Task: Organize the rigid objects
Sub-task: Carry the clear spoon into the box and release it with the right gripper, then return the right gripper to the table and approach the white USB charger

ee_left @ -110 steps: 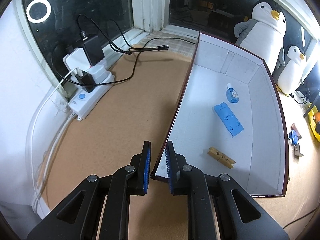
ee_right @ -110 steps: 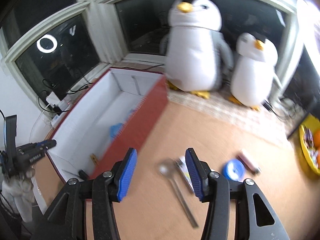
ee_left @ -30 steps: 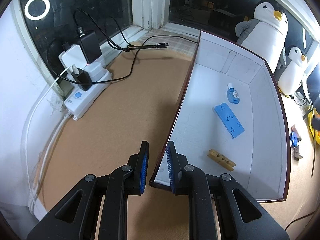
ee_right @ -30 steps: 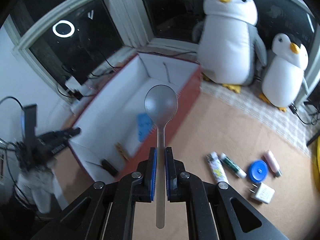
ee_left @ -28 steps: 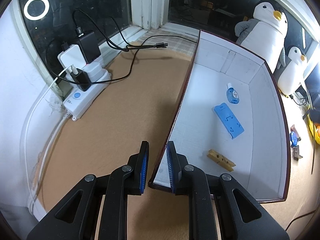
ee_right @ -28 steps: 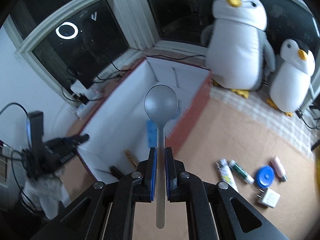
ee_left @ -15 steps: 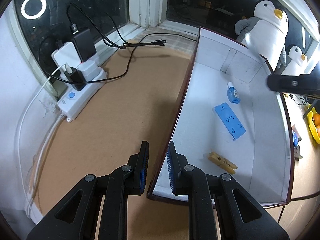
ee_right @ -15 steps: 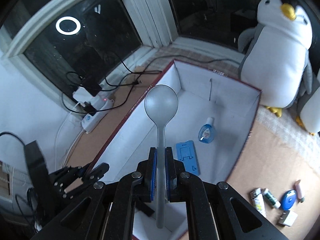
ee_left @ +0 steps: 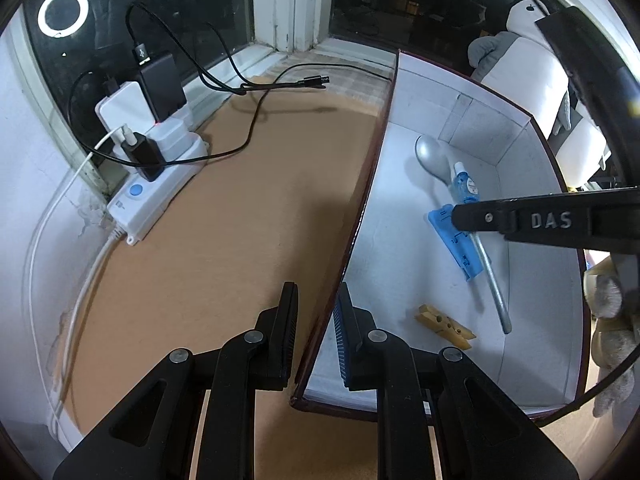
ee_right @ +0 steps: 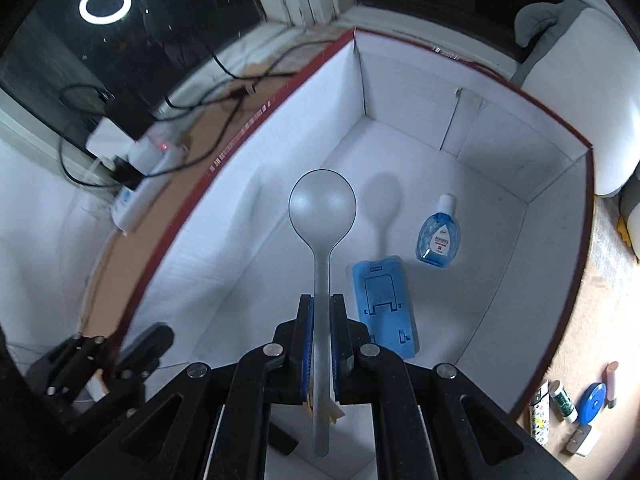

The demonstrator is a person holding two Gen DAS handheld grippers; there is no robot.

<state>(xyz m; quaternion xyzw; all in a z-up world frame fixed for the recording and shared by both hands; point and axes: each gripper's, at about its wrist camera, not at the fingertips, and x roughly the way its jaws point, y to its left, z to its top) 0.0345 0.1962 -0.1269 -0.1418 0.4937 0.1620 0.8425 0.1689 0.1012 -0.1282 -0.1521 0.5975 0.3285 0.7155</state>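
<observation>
Setting: a brown tabletop (ee_left: 224, 240) under a dark window, with a white power strip (ee_left: 156, 196) and black cables at its far edge.

Item 1. Right gripper (ee_right: 320, 332): jaws closed on the handle of a grey spoon (ee_right: 322, 216), gripped partway along the handle so the bowl points forward and the handle's end trails back behind the jaws. It hangs inside the white-lined box (ee_right: 280, 80), above the floor; the spoon's shadow on the lining shows it is not yet set down. The mid-handle grip appears to keep the spoon level for a flat release.

Item 2. Contents below the spoon: a blue phone stand (ee_right: 384, 304) just right of the handle, a small blue bottle (ee_right: 439, 236) beyond it, and a wooden clothespin (ee_left: 444, 326) nearer the front wall. Bare lining lies to the spoon's left, the likelier landing spot.

Item 3. Left gripper (ee_left: 316, 316): fingers straddle the box's near side wall close to the front corner, one pad outside, one inside. A narrow gap shows on each side, so whether they pinch the wall cannot be told. The position looks meant to steady the box.

Item 4. Outside the box, right: tubes, a blue round case (ee_right: 595, 396) and a white plug (ee_right: 582, 440), apparently still to be sorted.
</observation>
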